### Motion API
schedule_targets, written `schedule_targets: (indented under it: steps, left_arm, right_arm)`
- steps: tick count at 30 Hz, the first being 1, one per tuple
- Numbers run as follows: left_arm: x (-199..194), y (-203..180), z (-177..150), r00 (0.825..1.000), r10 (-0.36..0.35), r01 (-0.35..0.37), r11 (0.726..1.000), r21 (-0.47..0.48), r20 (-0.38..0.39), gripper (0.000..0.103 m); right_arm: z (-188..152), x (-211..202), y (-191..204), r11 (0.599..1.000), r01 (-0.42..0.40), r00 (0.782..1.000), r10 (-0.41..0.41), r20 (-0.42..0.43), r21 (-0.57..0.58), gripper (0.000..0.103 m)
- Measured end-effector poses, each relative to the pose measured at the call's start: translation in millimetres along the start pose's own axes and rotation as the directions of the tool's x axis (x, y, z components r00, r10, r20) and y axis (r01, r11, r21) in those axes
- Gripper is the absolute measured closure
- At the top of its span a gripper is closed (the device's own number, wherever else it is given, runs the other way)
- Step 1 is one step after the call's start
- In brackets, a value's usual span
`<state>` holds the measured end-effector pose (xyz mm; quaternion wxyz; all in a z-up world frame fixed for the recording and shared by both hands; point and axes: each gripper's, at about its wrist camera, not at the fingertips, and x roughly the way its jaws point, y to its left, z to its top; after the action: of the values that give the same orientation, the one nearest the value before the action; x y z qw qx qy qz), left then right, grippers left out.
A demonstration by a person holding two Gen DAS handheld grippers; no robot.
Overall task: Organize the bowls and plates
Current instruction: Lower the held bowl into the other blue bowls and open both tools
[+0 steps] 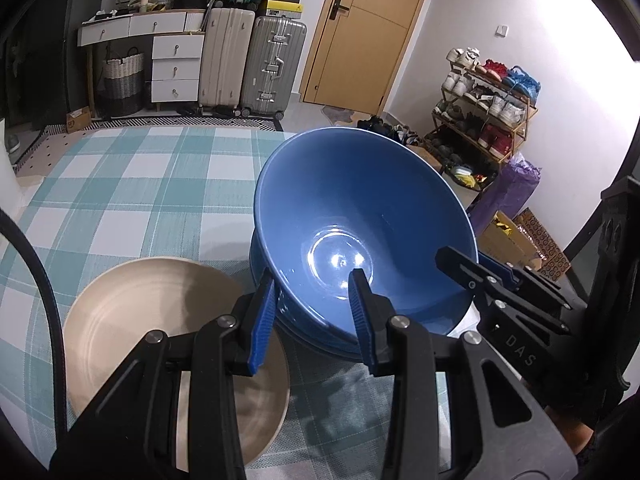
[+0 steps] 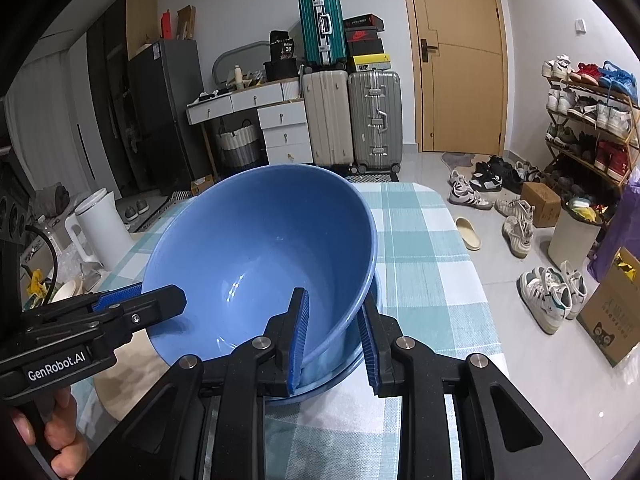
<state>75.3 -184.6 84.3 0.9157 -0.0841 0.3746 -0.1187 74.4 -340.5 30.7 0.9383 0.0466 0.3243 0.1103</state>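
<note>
A blue bowl (image 1: 360, 216) sits tilted on top of other blue bowls (image 1: 296, 328) on the checked tablecloth (image 1: 132, 184). My left gripper (image 1: 316, 316) is open, its fingers straddling the near rim of the top bowl. My right gripper (image 2: 334, 344) is open too, one finger inside and one outside the bowl's (image 2: 260, 248) right rim. Each gripper shows at the edge of the other's view: the right gripper (image 1: 492, 280) and the left gripper (image 2: 140, 304). A beige plate (image 1: 160, 328) lies on the cloth left of the bowls.
The table's far edge and right edge (image 2: 476, 272) drop to a tiled floor with shoes (image 2: 516, 224) and boxes. Suitcases (image 1: 252, 60), drawers and a door stand at the back. A white kettle (image 2: 100, 224) stands left of the table.
</note>
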Motion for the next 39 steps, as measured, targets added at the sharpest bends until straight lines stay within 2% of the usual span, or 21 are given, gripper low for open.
schedule_targets:
  steps: [25, 35, 39]
  left_arm:
    - [38.0, 3.8, -8.0, 0.998, 0.053, -0.051, 0.997, 0.059, -0.032, 0.071]
    - [40.1, 3.5, -10.0, 0.998, 0.060, -0.058, 0.996, 0.070, -0.036, 0.070]
    - [41.3, 6.9, -9.7, 0.996, 0.069, -0.066, 0.996, 0.059, -0.049, 0.064]
  right_arm:
    - [-5.1, 12.3, 1.6, 0.999, 0.031, 0.999, -0.032, -0.044, -0.018, 0.078]
    - [-10.6, 14.9, -4.6, 1.000, 0.022, 0.998, -0.022, -0.056, -0.015, 0.072]
    - [-10.2, 16.5, -5.4, 0.999, 0.027, 0.998, -0.028, -0.057, -0.019, 0.068]
